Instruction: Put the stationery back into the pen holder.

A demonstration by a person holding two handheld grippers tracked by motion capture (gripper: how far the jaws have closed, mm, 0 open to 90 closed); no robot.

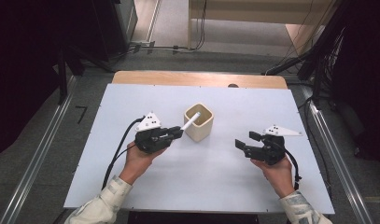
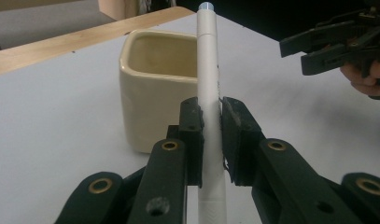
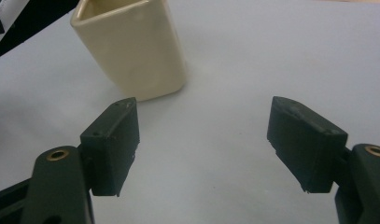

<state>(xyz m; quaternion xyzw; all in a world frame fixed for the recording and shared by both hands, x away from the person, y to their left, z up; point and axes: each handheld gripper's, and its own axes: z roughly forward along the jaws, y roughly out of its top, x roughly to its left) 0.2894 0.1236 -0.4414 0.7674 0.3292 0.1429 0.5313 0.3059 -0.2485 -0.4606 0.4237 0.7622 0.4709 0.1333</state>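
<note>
Work in hand: putting the pen into the cup, judged from how both are held and placed.
Bench: white top with a wooden strip along the far edge.
Cup: cream, square, open mouth up; stands near the bench centre, slightly toward the far edge, between the two grippers.
Pen: white, slim, clamped in the left gripper; its free tip lies at the cup's near-left rim in the high view. Whether the tip is over the rim or already inside cannot be told.
Left fingers: pads pressed together on the pen barrel, one on each side. The hold sits low on the barrel, which leaves a long free length ahead of the pads, probably so that this end can enter the cup before the fingers meet the rim.
Left gripper aim: points across the bench toward the cup; in the left gripper view the pen overlaps the cup's right edge.
Right gripper: off to the right of the cup, apart from it, aimed at it.
Right fingers: spread wide, nothing between them; bare bench shows in the gap.
Right gripper role: likely standing by to steady the cup if the pen pushes it.
Next move, judged: raise the pen nearer upright over the mouth, then let go.
Risk: a tilted pen may catch the rim and tip or slide the cup.
</note>
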